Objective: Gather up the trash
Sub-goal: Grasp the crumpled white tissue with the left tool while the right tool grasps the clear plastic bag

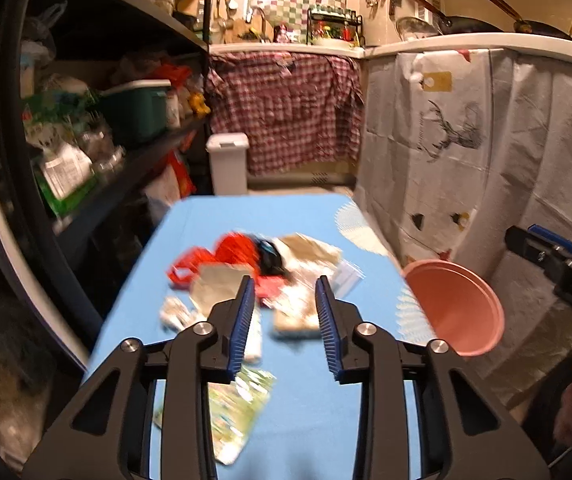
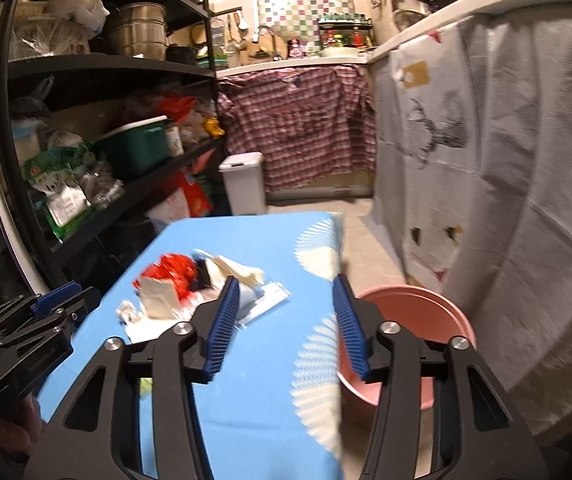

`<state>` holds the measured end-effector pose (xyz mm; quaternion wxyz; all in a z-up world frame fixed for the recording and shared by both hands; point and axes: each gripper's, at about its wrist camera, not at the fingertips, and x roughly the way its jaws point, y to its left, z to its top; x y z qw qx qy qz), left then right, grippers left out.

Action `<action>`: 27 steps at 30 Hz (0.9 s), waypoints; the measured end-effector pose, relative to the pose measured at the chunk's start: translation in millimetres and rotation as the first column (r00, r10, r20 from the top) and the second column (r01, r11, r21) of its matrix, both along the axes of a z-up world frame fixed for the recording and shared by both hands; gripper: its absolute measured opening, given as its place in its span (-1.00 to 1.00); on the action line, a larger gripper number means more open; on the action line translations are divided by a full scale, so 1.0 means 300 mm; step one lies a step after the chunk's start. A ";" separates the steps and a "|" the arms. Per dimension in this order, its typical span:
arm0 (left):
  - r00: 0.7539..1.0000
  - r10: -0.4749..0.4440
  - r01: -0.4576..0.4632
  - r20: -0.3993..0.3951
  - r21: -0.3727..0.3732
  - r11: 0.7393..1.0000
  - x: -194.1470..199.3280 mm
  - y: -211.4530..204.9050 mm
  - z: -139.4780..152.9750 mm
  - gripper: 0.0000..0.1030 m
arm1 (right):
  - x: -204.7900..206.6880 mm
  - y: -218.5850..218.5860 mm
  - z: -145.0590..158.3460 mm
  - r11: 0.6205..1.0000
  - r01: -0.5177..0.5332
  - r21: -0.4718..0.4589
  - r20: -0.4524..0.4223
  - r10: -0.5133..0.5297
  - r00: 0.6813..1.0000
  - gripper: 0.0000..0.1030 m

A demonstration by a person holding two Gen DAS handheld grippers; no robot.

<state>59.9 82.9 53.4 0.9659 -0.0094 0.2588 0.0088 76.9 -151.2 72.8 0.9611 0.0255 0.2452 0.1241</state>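
A heap of trash point(image 1: 246, 264) lies on the blue table point(image 1: 305, 420): a red wrapper point(image 1: 238, 248), brown paper, clear plastic and white scraps. A green-and-white packet point(image 1: 238, 408) lies nearer, below my left fingers. My left gripper point(image 1: 284, 280) hovers open over the near side of the heap, with nothing between its pads. My right gripper point(image 2: 286, 278) stands open over the table's right edge, its jaws bare, with the trash heap point(image 2: 190, 288) to its left. A pink bucket point(image 2: 405, 304) stands on the floor by the table's right side.
Black shelves point(image 1: 126, 128) packed with goods run along the left. A white lidded bin point(image 1: 228, 164) stands beyond the table's far end. A counter draped in pale cloth point(image 1: 465, 152) closes the right side. The left gripper point(image 2: 58, 300) shows at the right wrist view's left edge.
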 end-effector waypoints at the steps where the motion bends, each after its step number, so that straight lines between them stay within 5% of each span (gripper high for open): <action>1: 1.000 -0.001 0.001 0.009 0.010 1.000 0.017 0.024 0.006 -0.46 | 0.022 0.017 0.005 1.000 -0.015 0.005 0.002 0.015 1.000 -0.23; 4: 0.999 -0.003 0.003 0.034 0.024 1.000 0.068 0.096 0.024 -0.54 | 0.081 0.066 0.006 0.998 -0.054 0.013 0.000 0.054 0.999 -0.48; 11: 0.998 0.038 -0.038 0.059 -0.007 0.999 0.139 0.235 -0.020 -0.63 | 0.218 0.224 -0.083 0.988 -0.147 0.043 -0.016 0.148 0.989 -0.47; 19: 0.991 0.099 -0.102 -0.090 -0.033 0.994 0.213 0.367 -0.235 -0.63 | 0.337 0.339 -0.301 0.980 -0.186 0.064 -0.168 0.195 0.966 -0.27; 27: 0.973 0.114 -0.132 -0.199 -0.080 0.988 0.319 0.453 -0.358 -0.49 | 0.406 0.393 -0.413 0.977 -0.209 0.034 -0.238 0.211 0.948 -0.11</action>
